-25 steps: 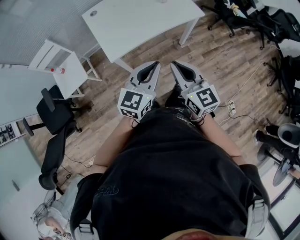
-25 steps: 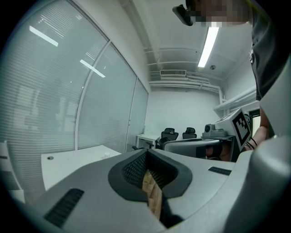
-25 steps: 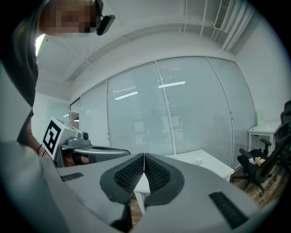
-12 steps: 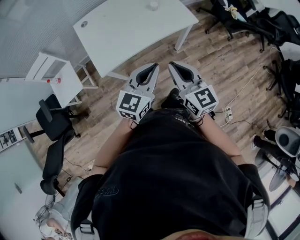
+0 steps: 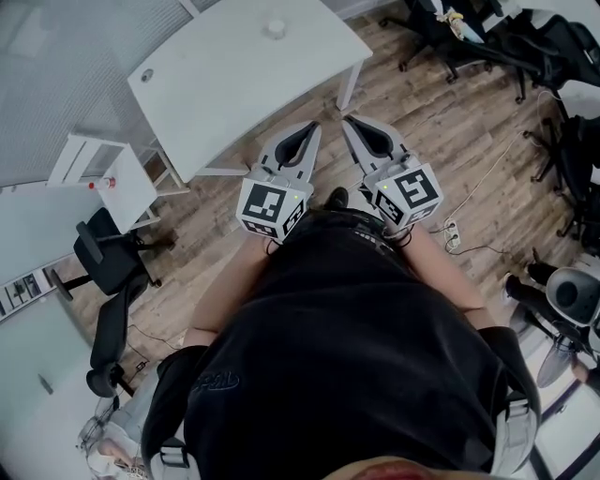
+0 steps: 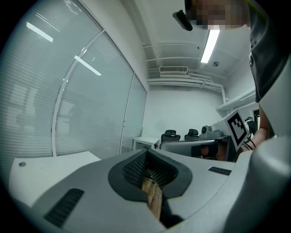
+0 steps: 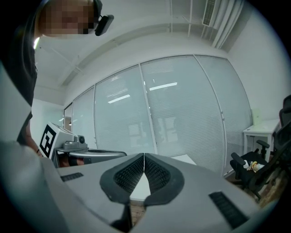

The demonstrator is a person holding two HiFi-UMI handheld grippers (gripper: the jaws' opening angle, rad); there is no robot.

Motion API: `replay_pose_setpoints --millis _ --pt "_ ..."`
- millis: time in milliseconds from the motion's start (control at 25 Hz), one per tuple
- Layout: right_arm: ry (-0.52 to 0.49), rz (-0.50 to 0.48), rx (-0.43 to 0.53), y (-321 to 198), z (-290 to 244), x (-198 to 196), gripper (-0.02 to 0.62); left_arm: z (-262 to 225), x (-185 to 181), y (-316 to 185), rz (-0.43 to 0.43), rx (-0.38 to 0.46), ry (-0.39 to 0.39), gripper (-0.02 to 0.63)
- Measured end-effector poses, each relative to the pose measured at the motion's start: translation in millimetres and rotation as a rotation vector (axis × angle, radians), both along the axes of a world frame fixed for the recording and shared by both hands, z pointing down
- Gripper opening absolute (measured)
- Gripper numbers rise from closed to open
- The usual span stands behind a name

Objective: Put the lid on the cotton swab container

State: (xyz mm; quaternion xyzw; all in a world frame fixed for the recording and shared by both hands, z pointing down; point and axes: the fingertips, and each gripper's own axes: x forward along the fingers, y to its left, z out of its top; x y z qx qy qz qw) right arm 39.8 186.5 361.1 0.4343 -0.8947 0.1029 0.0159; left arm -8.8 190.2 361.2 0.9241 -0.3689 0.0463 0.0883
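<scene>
Person: a black shirt fills the near part of the head view, well short of the bench; both forearms reach out toward it.
Marker cubes: 2 of them, the left cube and the right cube, side by side just beyond the shirt, on the near side of the bench.
Shoe: a dark shoe tip shows on the floor between the 2 cubes.
Left claw: jaws pressed together at the tips with nothing between them; it points toward the near edge of the bench, over the wooden floor.
Right claw: jaws also together and empty, just beside the left claw and level with it, at the near right corner of the bench.
Power strip: on the floor, right of the bench and nearer than it, with a cable running off it.
Office chair: black, left of the bench on its near side.
Side table: small and white, left of the bench, with a small red-and-white item on its near edge.
Bench: white, set at an angle, mostly bare.
Task thing: a small white round object stands on the far part of the bench, well apart from both claws; too small to tell container from lid.
Far chairs: black, right of the bench and beyond it.
</scene>
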Motion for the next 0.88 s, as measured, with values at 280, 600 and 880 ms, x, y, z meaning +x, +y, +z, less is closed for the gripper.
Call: replay_pose_setpoints --millis 280,600,880 --pt "-0.001 0.036 -0.017 -20 9 17 0.025 10 14 -23 0.032 -0.023 -0.007 0.015" --pt "0.016 0.083 -0.025 -51 11 25 0.023 11 26 -57 0.095 -0.024 -0.003 0.015" --pt "0.032 0.089 -0.032 -92 14 4 0.023 15 7 -103 0.120 -0.035 0.004 0.015"
